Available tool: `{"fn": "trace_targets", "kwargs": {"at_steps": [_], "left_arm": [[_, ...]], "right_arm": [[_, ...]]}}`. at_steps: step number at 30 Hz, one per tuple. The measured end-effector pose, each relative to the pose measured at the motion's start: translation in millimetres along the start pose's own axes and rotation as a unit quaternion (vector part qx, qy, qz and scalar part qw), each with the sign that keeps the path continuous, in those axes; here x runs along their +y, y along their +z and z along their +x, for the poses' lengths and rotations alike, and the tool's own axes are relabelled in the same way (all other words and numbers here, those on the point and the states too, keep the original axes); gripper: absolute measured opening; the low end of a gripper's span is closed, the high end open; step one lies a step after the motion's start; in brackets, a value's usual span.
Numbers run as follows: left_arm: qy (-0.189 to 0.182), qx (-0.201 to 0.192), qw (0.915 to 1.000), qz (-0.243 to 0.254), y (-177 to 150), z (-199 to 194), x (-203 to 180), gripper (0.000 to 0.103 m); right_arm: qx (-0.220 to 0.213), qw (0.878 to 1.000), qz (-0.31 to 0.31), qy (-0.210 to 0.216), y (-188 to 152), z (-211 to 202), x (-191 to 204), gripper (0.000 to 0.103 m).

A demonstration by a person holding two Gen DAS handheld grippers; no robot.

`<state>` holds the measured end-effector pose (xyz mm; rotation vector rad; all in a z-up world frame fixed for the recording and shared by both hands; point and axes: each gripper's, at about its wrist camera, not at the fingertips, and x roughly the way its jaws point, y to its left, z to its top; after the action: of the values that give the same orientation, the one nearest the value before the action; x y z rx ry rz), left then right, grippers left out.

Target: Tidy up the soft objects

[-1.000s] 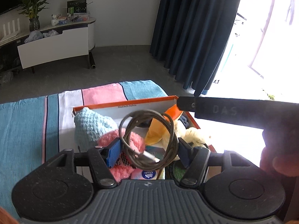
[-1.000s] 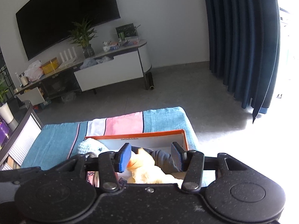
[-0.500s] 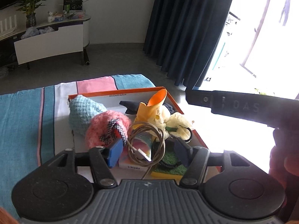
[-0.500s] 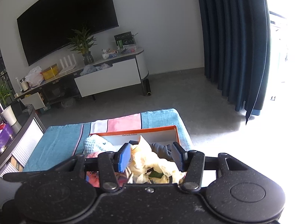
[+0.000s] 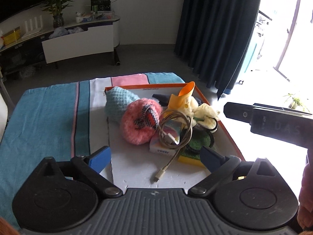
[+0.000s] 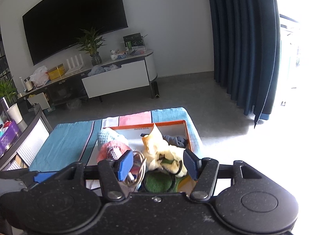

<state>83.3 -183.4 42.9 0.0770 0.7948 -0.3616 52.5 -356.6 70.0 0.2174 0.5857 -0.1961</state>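
Jaws just spread wide and empty on my left gripper, I see the limp, light coiled beige charging cable lying on soft toys in the orange-rimmed box, best pinched across its bundled loops.

Right gripper jaws apart, just opened wider, empty above orange box of soft toys, coiled cable beside.

The box sat on the towel. In it, the cable lay over the tissue pack, with the pompom to its left. The sponge lay to its right.
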Motion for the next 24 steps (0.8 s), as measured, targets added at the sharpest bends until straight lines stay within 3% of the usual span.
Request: {"fn": "trace_targets", "kwargs": {"at_steps": [24], "left_arm": [[0.051, 0.021, 0.9983, -0.019, -48, -34, -20, 0.103]], "right_arm": [[0.014, 1.000, -0.025, 0.001, -49, -55, 4, 0.078]]}}
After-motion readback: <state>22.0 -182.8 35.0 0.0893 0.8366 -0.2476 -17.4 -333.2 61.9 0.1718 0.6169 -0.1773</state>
